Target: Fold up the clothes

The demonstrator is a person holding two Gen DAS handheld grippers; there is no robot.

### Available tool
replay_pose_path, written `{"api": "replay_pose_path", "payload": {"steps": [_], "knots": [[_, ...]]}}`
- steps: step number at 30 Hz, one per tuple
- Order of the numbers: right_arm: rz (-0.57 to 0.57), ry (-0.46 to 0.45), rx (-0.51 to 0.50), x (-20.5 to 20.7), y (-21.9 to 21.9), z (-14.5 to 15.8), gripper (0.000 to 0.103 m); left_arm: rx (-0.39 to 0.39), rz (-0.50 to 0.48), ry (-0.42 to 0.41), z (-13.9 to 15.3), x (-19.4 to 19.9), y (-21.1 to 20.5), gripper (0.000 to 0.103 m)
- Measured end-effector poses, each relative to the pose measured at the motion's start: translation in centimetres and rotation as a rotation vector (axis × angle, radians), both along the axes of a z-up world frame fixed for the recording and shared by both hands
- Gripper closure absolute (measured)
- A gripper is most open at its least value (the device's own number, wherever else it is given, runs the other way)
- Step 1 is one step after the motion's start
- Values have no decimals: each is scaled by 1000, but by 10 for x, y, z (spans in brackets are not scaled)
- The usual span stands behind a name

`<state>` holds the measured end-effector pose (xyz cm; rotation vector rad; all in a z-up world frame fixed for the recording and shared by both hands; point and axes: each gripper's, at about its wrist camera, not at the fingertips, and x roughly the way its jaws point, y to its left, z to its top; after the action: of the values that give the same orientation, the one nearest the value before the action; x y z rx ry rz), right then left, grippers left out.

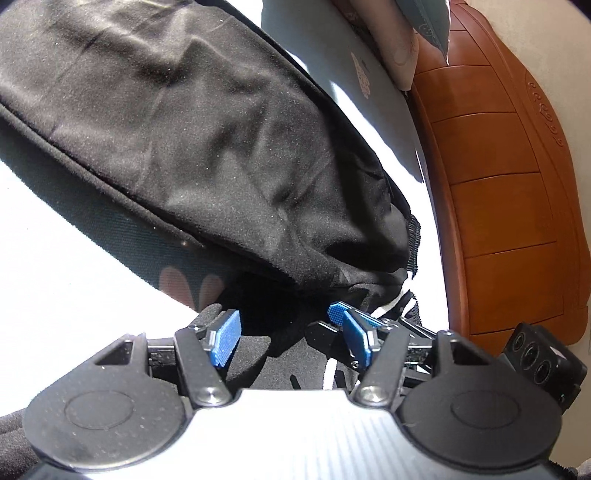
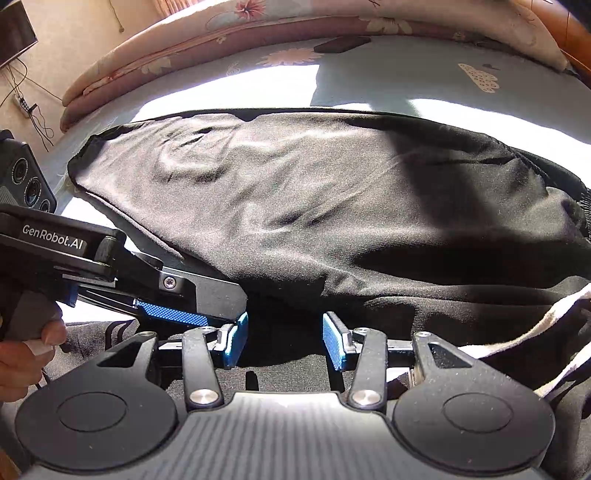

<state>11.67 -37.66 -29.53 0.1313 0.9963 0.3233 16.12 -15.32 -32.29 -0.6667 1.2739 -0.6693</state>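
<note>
A black garment (image 1: 192,140) lies folded lengthwise across a light blue bedsheet (image 1: 373,96), with a ribbed hem (image 1: 414,240) at its near end. My left gripper (image 1: 291,341) is open just short of that end, dark cloth beneath the gap and nothing pinched. In the right wrist view the same black garment (image 2: 314,199) stretches across the bed. My right gripper (image 2: 284,341) is open at its near edge, over dark fabric, its pads pressing on nothing. The left gripper (image 2: 207,306) reaches in from the left, its tip beside my right gripper's left finger. A white fabric strip (image 2: 535,328) shows at the right.
A wooden headboard (image 1: 498,192) runs along the bed's right side. Folded floral quilts (image 2: 229,33) are stacked at the far side, with a small dark object (image 2: 341,44) near them. A person's hand (image 2: 26,354) holds the left gripper's handle. Bright sunlight (image 2: 229,92) falls on the sheet.
</note>
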Motion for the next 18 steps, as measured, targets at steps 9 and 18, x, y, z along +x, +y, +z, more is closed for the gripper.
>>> {"api": "replay_pose_path", "payload": {"steps": [9, 18], "knots": [[-15, -86, 29, 13, 0, 18, 68, 31, 147, -104, 33, 5, 42, 43], [-6, -21, 59, 37, 14, 1, 66, 170, 138, -172, 47, -3, 66, 44]]}}
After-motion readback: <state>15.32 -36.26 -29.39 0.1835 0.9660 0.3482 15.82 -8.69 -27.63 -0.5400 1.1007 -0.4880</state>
